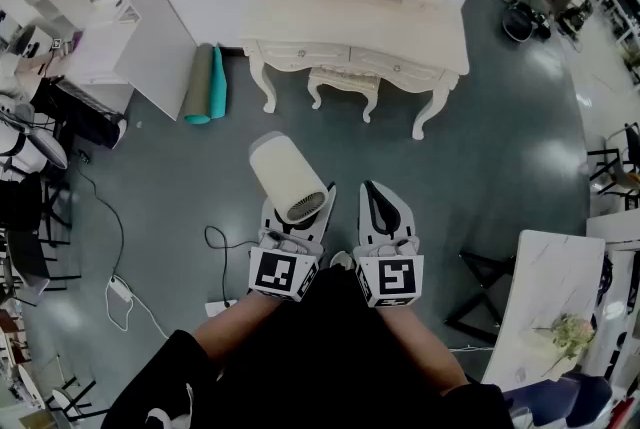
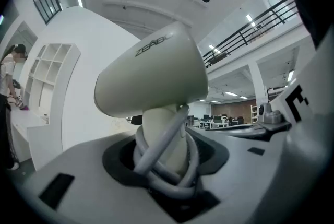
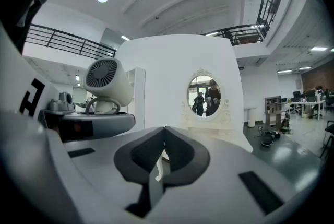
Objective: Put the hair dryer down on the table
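A cream hair dryer [image 1: 288, 177] with its grey cord wound round the handle [image 2: 163, 139] is held upright in the air. My left gripper [image 1: 296, 214] is shut on that handle, and the dryer's barrel [image 2: 151, 74] fills the left gripper view above the jaws. My right gripper [image 1: 374, 193] is level with it just to the right, shut with nothing between its jaws [image 3: 162, 157]. In the right gripper view the dryer's grille end [image 3: 107, 79] is at the left. Both grippers are over the grey floor, short of the white dressing table [image 1: 440, 52] with its oval mirror [image 3: 204, 95].
A small stool [image 1: 343, 83] stands under the dressing table. Rolled mats [image 1: 205, 83] lean at its left, beside a white panel. A marble-topped table [image 1: 550, 287] with flowers is at the lower right. A cable and plug strip [image 1: 118, 289] lie on the floor at the left.
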